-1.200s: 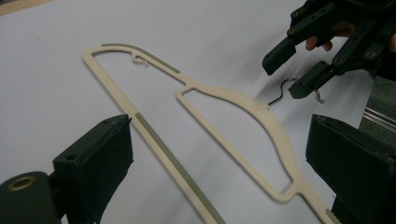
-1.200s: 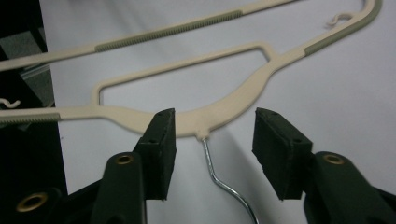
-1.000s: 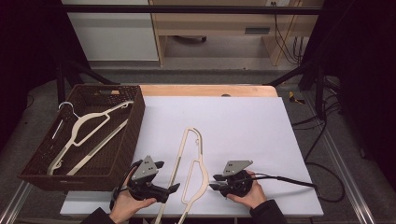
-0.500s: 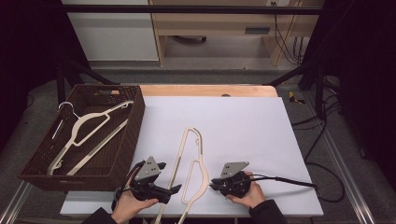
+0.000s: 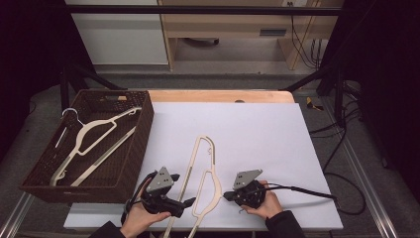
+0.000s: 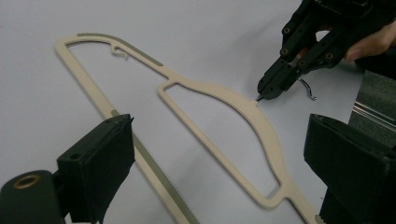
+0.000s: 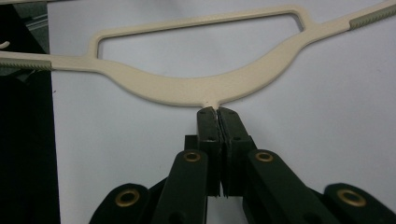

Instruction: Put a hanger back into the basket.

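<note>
A cream plastic hanger lies flat on the white table near its front edge. My right gripper points left at the middle of the hanger's curved shoulder. Its jaws have just been closing and now stand shut on the stem of the metal hook, right at the hanger's neck. My left gripper sits on the hanger's other side, near the long straight bar. In the left gripper view it is wide open, with the bar between the jaws and untouched.
A dark wicker basket stands at the table's left with another cream hanger lying in it. Cables trail from the right gripper across the table's right edge. A wooden strip runs along the far edge.
Both hands have stayed in place. The right gripper's jaws have drawn together at the hanger's neck.
</note>
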A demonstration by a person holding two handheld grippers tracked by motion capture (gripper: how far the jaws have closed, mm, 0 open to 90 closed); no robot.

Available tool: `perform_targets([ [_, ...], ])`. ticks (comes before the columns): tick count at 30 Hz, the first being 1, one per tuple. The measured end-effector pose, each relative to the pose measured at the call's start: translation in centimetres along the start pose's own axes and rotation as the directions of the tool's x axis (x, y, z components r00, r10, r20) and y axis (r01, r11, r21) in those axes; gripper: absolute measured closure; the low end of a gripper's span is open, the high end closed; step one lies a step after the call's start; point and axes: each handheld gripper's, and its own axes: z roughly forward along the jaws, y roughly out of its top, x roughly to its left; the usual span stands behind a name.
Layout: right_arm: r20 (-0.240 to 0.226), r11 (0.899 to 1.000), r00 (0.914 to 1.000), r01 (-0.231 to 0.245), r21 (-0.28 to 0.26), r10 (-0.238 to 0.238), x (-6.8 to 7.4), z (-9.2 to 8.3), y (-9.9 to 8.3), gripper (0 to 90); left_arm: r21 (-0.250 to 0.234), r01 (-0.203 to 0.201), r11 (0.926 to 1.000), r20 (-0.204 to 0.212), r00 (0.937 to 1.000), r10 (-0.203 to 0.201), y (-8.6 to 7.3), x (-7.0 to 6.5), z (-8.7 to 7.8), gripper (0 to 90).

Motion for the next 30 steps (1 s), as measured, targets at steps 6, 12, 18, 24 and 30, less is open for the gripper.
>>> perform_targets([
  [6,-0.013,1.0,0.9999,-0.003,-0.004,0.003,-0.2,-0.2,0.2,89.1,0.02,-0.02,0.9996,0.036,0.9992,0.019,0.3,-1.0,0.8,10.4],
  [12,-0.023,0.998,0.9997,-0.013,-0.059,0.012,-0.3,-1.4,0.7,89.2,0.058,-0.05,0.9971,0.066,0.9967,0.046,0.6,-2.1,2.0,13.1],
  [18,-0.009,0.999,1.0,0.001,-0.041,-0.002,0.2,-1.8,1.3,89.3,0.138,-0.072,0.9878,0.096,0.9936,0.059,0.8,-3.3,4.3,19.2],
  [24,-0.007,0.999,0.9999,0.012,-0.05,-0.012,0.3,-2.0,1.6,89.3,0.197,-0.065,0.9782,0.112,0.9927,0.044,1.0,-3.8,6.3,30.3],
  [30,-0.012,0.998,0.9999,0.005,-0.063,-0.006,0.3,-2.3,1.8,89.3,0.253,-0.053,0.9661,0.122,0.9923,0.022,1.1,-3.9,7.3,43.6],
])
